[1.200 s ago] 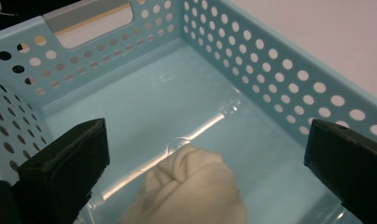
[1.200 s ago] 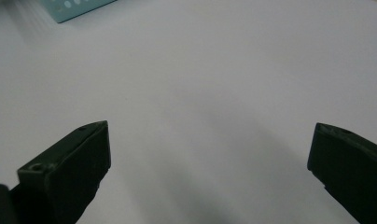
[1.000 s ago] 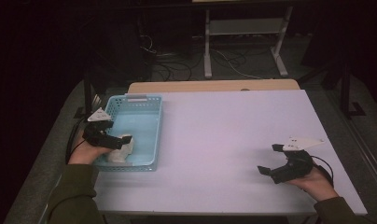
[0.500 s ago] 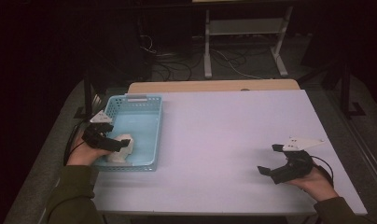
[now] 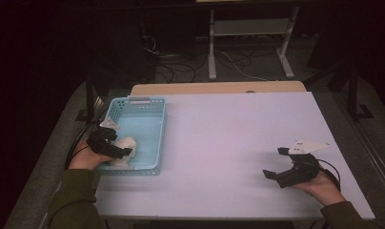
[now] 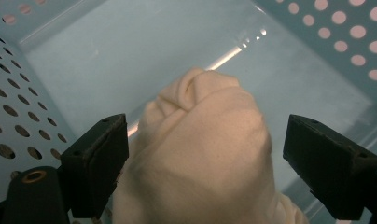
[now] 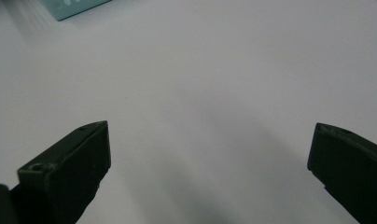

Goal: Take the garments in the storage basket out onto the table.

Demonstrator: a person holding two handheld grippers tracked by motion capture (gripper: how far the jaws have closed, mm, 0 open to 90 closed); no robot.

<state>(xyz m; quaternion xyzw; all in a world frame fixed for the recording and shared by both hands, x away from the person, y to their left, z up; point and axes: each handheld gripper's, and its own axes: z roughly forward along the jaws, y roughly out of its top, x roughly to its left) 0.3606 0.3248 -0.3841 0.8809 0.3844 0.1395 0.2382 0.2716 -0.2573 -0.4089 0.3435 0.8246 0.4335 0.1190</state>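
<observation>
Near end of cream cloth bundle (image 6: 200, 154) cut off below the left gripper view. Soft, rounded, creased on top; lying in blue basket (image 5: 147, 109). Left gripper (image 6: 205, 154) closing around it, pads not clearly pressing; right gripper (image 7: 210, 154) spread wide over bare table (image 5: 238, 138).

One light blue perforated basket (image 5: 152, 119), one cream-coloured rolled cloth (image 6: 200, 154) lying inside it, one white table (image 5: 238, 143), two black hand-held grippers, left gripper (image 5: 121, 150) and right gripper (image 5: 271, 174), two forearms in green sleeves (image 5: 74, 200)
</observation>
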